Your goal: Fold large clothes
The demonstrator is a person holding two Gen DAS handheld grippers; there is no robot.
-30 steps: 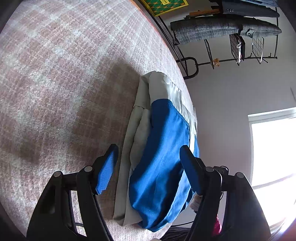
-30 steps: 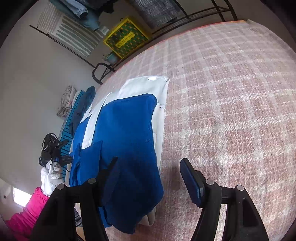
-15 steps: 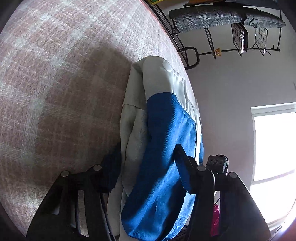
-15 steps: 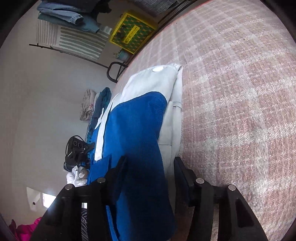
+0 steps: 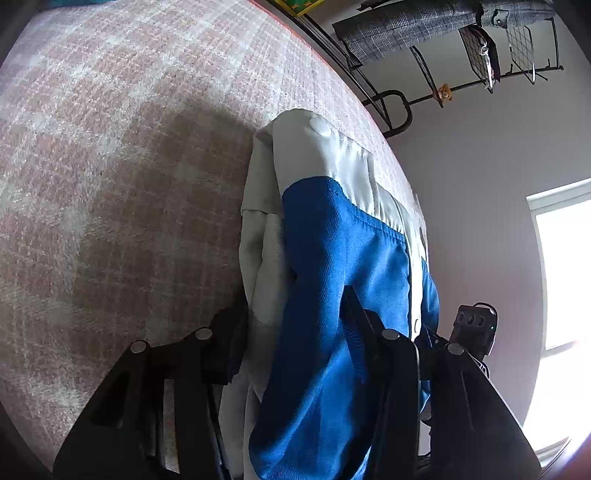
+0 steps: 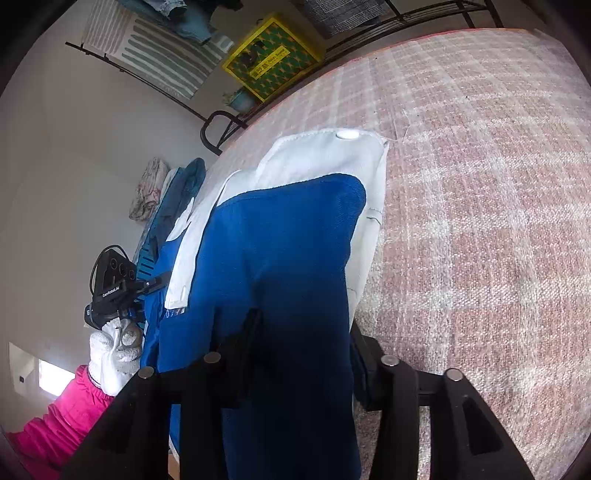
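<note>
The blue-and-white jacket (image 5: pixel 332 280) is lying folded near the edge of the pink plaid blanket (image 5: pixel 129 166), white collar end with the snap button pointing away from you and the blue panel on top. Your left gripper (image 5: pixel 291 317) has its fingers closed in on the stack from both sides, one under the white layer and one pressing the blue. Your right gripper (image 6: pixel 303 347) is doing the same from its end, fingers (image 6: pixel 243 343) pinched on the blue fabric so the cloth fills the gap.

Around you: past the far edge of the blanket there's a black metal rack (image 6: pixel 221 125) with a yellow crate (image 6: pixel 273 59) and a striped cloth (image 6: pixel 155 55) hanging on it. A grey checked garment (image 5: pixel 424 26) is draped on the rack too. A bright window (image 5: pixel 561 273) sits off to the side. Nothing's lying on the blanket between the jacket and the rack.
</note>
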